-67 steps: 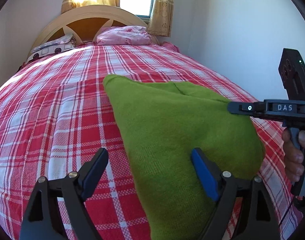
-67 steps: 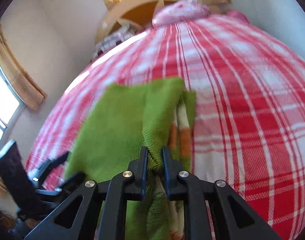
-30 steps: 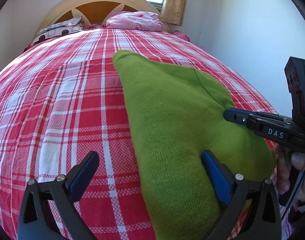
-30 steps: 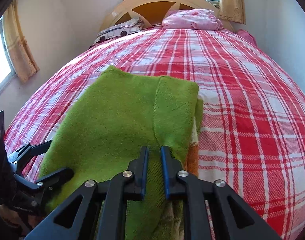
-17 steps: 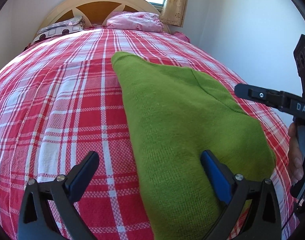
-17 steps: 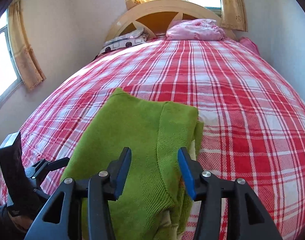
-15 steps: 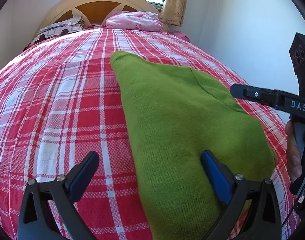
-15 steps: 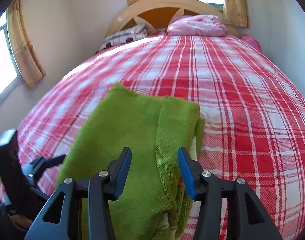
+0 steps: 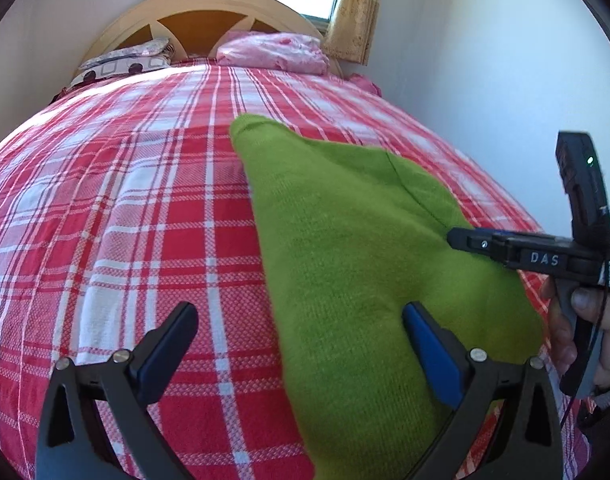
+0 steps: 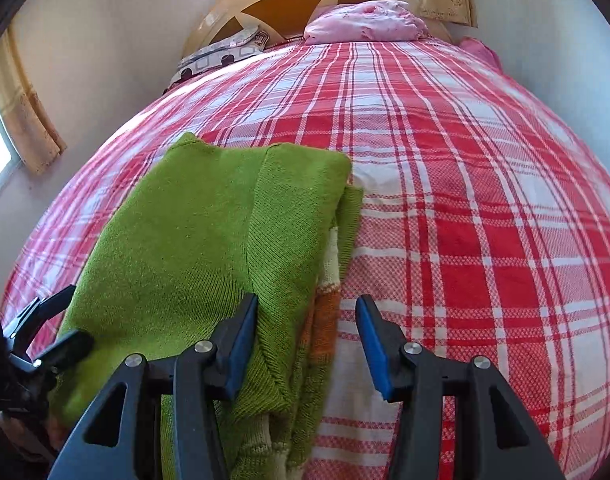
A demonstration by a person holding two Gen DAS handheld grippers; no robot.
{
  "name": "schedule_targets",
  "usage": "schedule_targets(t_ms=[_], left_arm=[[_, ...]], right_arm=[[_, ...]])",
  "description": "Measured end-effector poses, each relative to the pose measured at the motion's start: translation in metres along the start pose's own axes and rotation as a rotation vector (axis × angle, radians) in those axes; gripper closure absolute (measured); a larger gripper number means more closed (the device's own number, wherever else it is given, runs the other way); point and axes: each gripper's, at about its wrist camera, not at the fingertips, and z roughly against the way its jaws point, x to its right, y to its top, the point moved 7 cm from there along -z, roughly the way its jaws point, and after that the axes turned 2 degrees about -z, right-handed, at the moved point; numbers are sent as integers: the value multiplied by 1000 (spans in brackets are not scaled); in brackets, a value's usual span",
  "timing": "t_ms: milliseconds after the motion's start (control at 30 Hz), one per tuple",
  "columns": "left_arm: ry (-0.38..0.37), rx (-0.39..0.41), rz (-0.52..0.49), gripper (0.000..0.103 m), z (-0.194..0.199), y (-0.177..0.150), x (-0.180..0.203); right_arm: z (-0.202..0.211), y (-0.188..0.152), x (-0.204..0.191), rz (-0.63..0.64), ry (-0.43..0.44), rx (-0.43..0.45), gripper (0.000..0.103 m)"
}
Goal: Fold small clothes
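A green knitted garment (image 9: pixel 357 256) lies folded on the red plaid bedspread (image 9: pixel 125 220); in the right wrist view (image 10: pixel 209 248) orange and cream stripes show at its right edge. My left gripper (image 9: pixel 301 332) is open and empty, straddling the garment's near left edge. My right gripper (image 10: pixel 307 328) is open and empty over the garment's near right edge; it also shows from the side in the left wrist view (image 9: pixel 505 248). The left gripper appears at the lower left of the right wrist view (image 10: pixel 45 332).
A pink pillow (image 9: pixel 273 54) and a patterned pillow (image 9: pixel 121 62) lie by the wooden headboard (image 9: pixel 201 16). A white wall (image 9: pixel 485 60) runs along the bed's right side. Curtained windows stand behind the headboard and on the left wall (image 10: pixel 21 128).
My right gripper was shut on the garment's fold; it has opened, let go and pulled back slightly. The garment now rests flat. My left gripper has stayed open in place.
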Motion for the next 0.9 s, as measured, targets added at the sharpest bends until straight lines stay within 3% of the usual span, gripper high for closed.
schedule_targets(t_ms=[67,200,467,633,900], left_arm=[[13,29,17,0,6,1,-5],[14,-47,-16,0,-11,-2,1],[-93,-112,55,0,-24,-6,-2],[-92,-109,34,0,-24,-7,6],[-132,-118,40,0,-25,-6,9]], right_arm=[[-2,-1,7,-42,26,-2,48],[-1,2,5,-89,94,-6,48],[-12,23,15,-173,205,-7,46],[-36,36,19,-189,242,-61,44],[-51,44,28,-230,324,-36,43]])
